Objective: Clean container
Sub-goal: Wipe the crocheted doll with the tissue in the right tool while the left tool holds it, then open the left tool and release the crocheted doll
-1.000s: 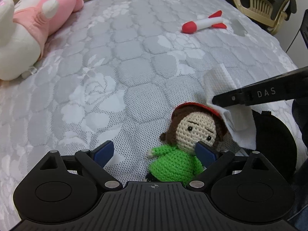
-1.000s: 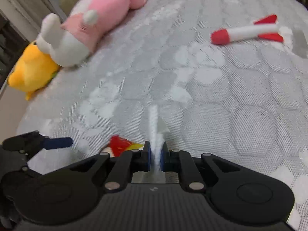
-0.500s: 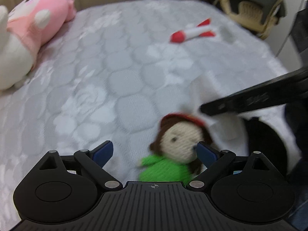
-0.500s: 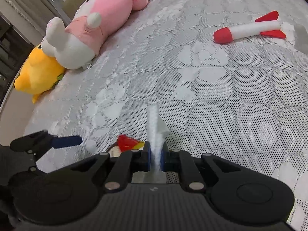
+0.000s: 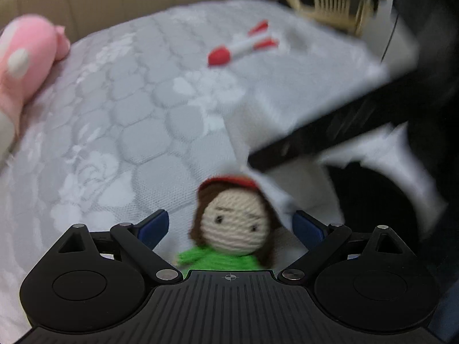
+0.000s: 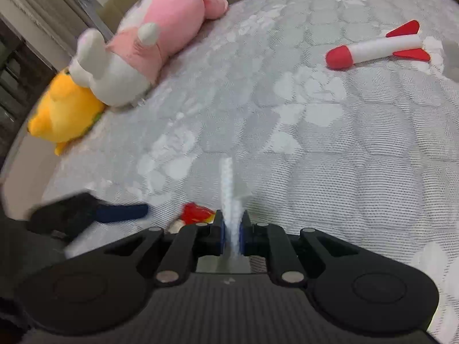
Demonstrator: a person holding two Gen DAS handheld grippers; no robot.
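Wiping hasn't visibly started: right tongs (image 6: pixel 231 233) are clamped on a white cloth (image 6: pixel 229 189), but no container is identifiable; a dark round shape (image 5: pixel 370 200) right of the crochet doll (image 5: pixel 233 223) might be it, too blurred to tell. Left tongs (image 5: pixel 229 226) are spread wide, one blue pad each side of the doll's head, gripping nothing. Both point steeply down at the mattress (image 6: pixel 315 149). Toy rocket (image 6: pixel 375 48) and pink plush (image 6: pixel 155 37) lie well beyond the doll.
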